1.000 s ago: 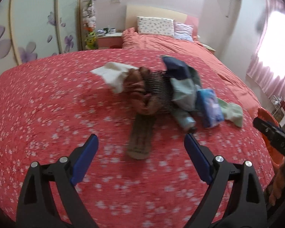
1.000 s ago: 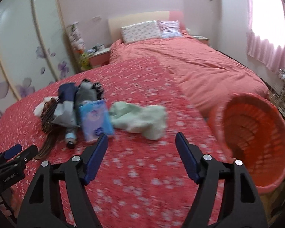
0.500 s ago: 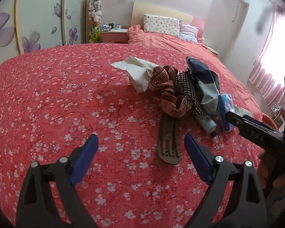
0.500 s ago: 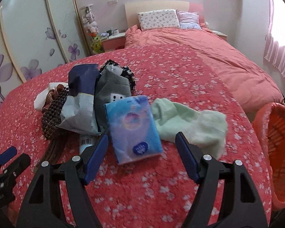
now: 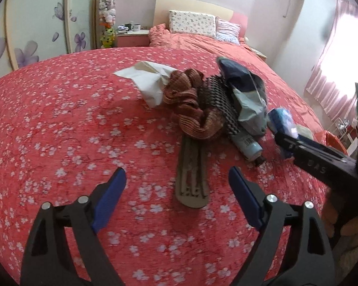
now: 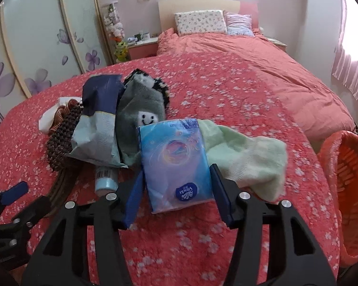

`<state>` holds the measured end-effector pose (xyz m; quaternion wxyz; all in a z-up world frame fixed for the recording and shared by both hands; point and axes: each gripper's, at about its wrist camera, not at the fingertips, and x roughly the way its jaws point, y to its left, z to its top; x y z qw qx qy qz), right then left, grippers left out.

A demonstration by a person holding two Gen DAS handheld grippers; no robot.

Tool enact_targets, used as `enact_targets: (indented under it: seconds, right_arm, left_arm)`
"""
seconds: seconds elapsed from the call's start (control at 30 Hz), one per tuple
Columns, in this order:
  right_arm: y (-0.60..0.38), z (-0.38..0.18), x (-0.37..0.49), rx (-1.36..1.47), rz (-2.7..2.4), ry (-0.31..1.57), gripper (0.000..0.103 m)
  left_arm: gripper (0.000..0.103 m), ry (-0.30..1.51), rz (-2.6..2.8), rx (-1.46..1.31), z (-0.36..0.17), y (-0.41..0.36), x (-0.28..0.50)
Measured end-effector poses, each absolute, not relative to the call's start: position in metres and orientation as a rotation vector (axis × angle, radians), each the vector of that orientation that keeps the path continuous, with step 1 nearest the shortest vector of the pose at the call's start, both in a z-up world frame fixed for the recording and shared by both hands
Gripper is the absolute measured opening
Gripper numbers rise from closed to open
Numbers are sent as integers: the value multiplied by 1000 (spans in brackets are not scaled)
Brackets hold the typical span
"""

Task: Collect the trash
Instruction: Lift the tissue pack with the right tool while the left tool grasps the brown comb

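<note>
A heap of trash lies on the red flowered bedspread (image 5: pixel 59 143). My right gripper (image 6: pixel 176 174) straddles a blue tissue pack (image 6: pixel 176 159), and its jaws are closing on the pack's sides with a thin gap still showing on the left. A pale green cloth (image 6: pixel 245 152) lies under the pack's right edge. My left gripper (image 5: pixel 176 190) hovers with its jaws wide but narrowing, and nothing is between them. The flat end of a brown sock (image 5: pixel 193 186) lies on the bed just ahead of it. A white tissue (image 5: pixel 150 81), a blue-grey bag (image 5: pixel 248 95) and a blue bottle (image 5: pixel 247 144) sit in the heap.
An orange basket (image 6: pixel 346 178) stands off the bed's right edge. A grey smiley sock (image 6: pixel 140 109) and a dark mesh piece (image 5: pixel 217 102) lie in the heap. Pillows (image 6: pixel 200 21) sit at the far headboard, wardrobe doors (image 6: pixel 35 35) to the left.
My right gripper swung left from beside the basket to the tissue pack and narrowed around it. The left gripper shifted slightly closer to the brown sock and narrowed a little.
</note>
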<state>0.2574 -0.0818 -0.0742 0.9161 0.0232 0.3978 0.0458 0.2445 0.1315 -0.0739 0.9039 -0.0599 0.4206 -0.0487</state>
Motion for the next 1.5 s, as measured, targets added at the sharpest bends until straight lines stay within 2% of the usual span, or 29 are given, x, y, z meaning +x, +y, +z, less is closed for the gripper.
enact_targets:
  seconds: [0.27, 0.4, 0.57, 0.63, 0.67, 1.07, 1.5]
  right_arm:
    - [-105, -69, 247, 89, 54, 814, 54]
    - [-112, -71, 245, 119, 40, 825, 54]
    - [-120, -73, 242, 143, 30, 829, 54]
    - [-122, -72, 239, 154, 28, 828, 54]
    - [-125, -72, 237, 156, 29, 826, 54]
    - [-134, -67, 225, 169, 28, 801, 54]
    - [-134, -59, 209, 171, 44, 776, 54]
  left_arm:
    - [65, 910, -67, -76, -87, 113, 261]
    - [51, 909, -44, -46, -88, 103, 267]
    - [52, 909, -32, 23, -88, 84, 271]
    - [44, 908, -31, 27, -88, 80, 273]
    - [32, 905, -31, 31, -88, 80, 273]
    - [32, 878, -97, -73, -85, 120, 249]
    - [32, 767, -102, -99, -41, 140, 214]
